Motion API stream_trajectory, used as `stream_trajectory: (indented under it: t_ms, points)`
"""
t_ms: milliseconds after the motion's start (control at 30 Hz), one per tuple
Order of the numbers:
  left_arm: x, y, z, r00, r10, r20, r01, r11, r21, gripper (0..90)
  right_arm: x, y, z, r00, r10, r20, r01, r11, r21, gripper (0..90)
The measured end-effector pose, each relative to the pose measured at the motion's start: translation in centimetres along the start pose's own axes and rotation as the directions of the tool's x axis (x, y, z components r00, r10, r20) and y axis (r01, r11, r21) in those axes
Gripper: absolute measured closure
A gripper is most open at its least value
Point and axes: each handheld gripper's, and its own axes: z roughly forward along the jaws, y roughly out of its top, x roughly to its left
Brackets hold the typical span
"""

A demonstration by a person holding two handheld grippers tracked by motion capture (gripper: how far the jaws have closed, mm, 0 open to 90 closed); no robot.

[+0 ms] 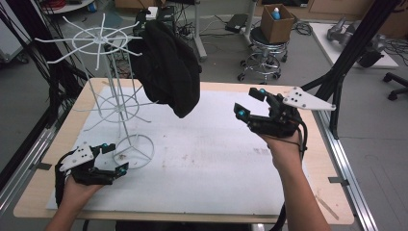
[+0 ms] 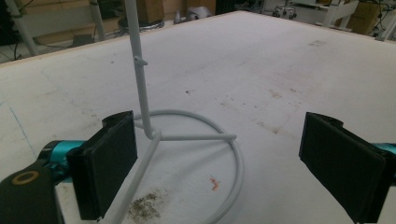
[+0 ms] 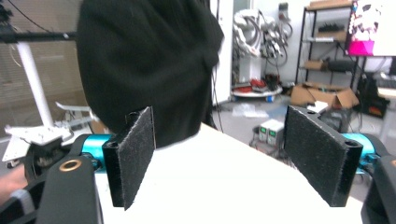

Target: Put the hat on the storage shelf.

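White sheeting covers the wooden table (image 1: 317, 185). Near the left edge stands a white wire rack (image 1: 113, 103), its ring base (image 2: 224, 154) on the sheet. A black cloth (image 1: 168, 67) hangs from the rack's upper arms. The left claw (image 1: 114, 158) sits open just beside the base. The right claw (image 1: 250, 103), raised toward the right edge, is open, facing the cloth (image 3: 144, 65).
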Motion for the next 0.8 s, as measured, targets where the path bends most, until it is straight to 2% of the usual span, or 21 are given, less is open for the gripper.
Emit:
stream_trajectory:
  t_ms: [33, 100, 133, 233, 267, 367, 433, 467, 500, 533, 567, 667, 700, 767, 800]
  points:
    - [0.0, 0.0, 0.0, 1.0, 0.001, 0.001, -0.001, 1.0, 0.002, 11.6, -0.1, -1.2, -0.4, 0.9999, 0.008, 0.012, -0.008, 1.0, 0.018, 23.2]
    - [0.1, 0.0, 0.0, 1.0, -0.003, 0.002, 0.003, 1.0, -0.004, 11.6, -0.3, -2.5, -0.8, 0.9992, 0.029, 0.027, -0.029, 0.999, 0.024, 21.8]
    - [0.2, 0.0, 0.1, 1.0, -0.008, 0.002, 0.008, 1.0, -0.005, 11.6, -0.3, -2.5, -0.8, 0.9992, 0.029, 0.027, -0.029, 0.999, 0.024, 21.8]
    - [0.3, 0.0, 0.1, 0.9997, -0.025, 0.005, 0.025, 0.9996, -0.015, 11.6, -0.8, -5.1, -1.5, 0.9957, 0.078, 0.05, -0.079, 0.997, 0.021, 20.6]
    - [0.4, 0.0, 0.1, 0.9998, -0.021, 0.002, 0.022, 0.9997, -0.014, 11.6, -0.8, -5.1, -1.5, 0.9957, 0.078, 0.05, -0.079, 0.997, 0.021, 20.6]
    - [0.5, 0.0, 0.1, 0.9994, -0.035, 0.007, 0.035, 0.9992, -0.02, 11.6, -1.3, -7.3, -1.8, 0.9911, 0.109, 0.076, -0.113, 0.993, 0.046, 19.5]
    - [0.6, 0.0, 0.1, 0.9991, -0.041, 0.008, 0.041, 0.9988, -0.025, 11.6, -1.3, -7.8, -1.8, 0.9898, 0.116, 0.083, -0.121, 0.991, 0.054, 18.9]
    - [0.7, 0.0, 0.2, 0.9991, -0.043, 0.007, 0.043, 0.9987, -0.026, 11.6, -1.4, -8.3, -1.9, 0.9884, 0.122, 0.09, -0.128, 0.99, 0.063, 18.2]
    - [0.7, 0.0, 0.2, 0.999, -0.045, 0.005, 0.046, 0.9986, -0.027, 11.6, -1.5, -8.9, -1.7, 0.9852, 0.131, 0.111, -0.142, 0.984, 0.106, 13.5]
    - [0.8, 0.0, 0.2, 0.9988, -0.048, 0.007, 0.048, 0.9985, -0.027, 11.6, -1.5, -8.9, -1.7, 0.9852, 0.131, 0.111, -0.142, 0.984, 0.106, 13.5]
    - [0.8, -0.1, 0.2, 0.9988, -0.049, 0.006, 0.049, 0.9984, -0.027, 11.6, -1.5, -9.2, -1.5, 0.9818, 0.133, 0.135, -0.154, 0.976, 0.152, 11.8]
    - [0.9, -0.1, 0.2, 0.9988, -0.049, 0.003, 0.049, 0.9984, -0.029, 11.6, -1.3, -9.3, -1.4, 0.9837, 0.117, 0.137, -0.139, 0.975, 0.171, 11.8]
    - [0.9, -0.1, 0.2, 0.9988, -0.048, 0.005, 0.048, 0.9984, -0.028, 11.6, -1.0, -9.9, -1.6, 0.987, 0.099, 0.127, -0.116, 0.984, 0.137, 11.8]
    - [0.9, -0.1, 0.2, 0.9988, -0.048, 0.007, 0.049, 0.9984, -0.028, 11.6, -1.0, -10.3, -1.6, 0.9873, 0.097, 0.126, -0.114, 0.984, 0.138, 11.7]
    - [0.9, -0.1, 0.2, 0.9989, -0.047, 0.009, 0.047, 0.9985, -0.027, 11.6, -1.1, -10.6, -1.6, 0.9863, 0.097, 0.134, -0.117, 0.981, 0.156, 11.5]
